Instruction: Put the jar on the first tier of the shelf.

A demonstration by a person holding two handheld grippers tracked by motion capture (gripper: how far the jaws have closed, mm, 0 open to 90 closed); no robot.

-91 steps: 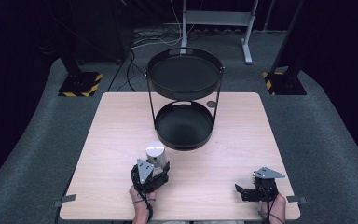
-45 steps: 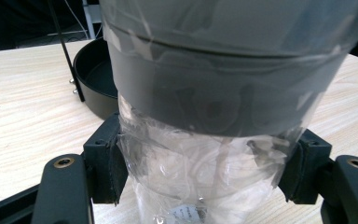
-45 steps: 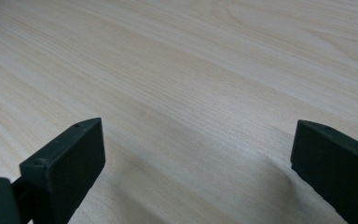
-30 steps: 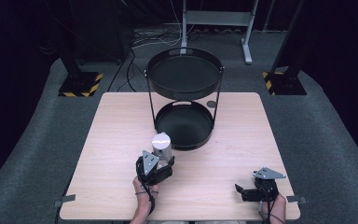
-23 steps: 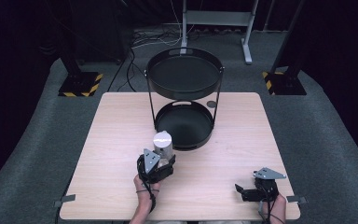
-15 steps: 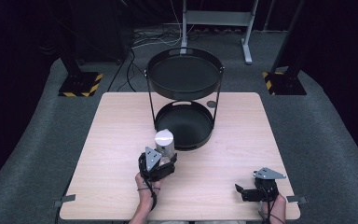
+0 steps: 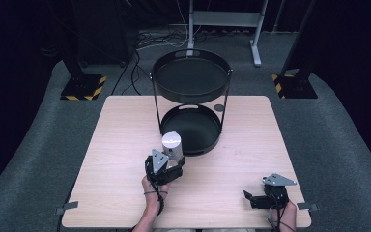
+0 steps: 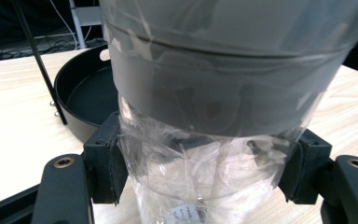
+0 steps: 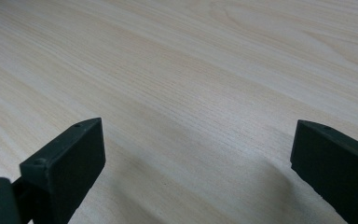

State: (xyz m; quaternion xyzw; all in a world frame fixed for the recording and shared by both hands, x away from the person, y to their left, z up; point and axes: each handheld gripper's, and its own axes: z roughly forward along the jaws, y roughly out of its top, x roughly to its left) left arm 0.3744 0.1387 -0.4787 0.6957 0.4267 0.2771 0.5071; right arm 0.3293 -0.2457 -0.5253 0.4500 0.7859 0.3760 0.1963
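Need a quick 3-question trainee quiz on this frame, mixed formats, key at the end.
1. True or false: the left tongs are shut on the grey-capped clear container.
2. Multiple choice: the right tongs are A) gripping the rack, B) open over bare tabletop, C) shut on a cup.
3. Fill in: the black two-tier tray rack stands on the table's ____ side from the person, and the container is just in front of its ____ tray.

Key: 1 true, both pads press its clear wall. 2 B. 3 far; lower.
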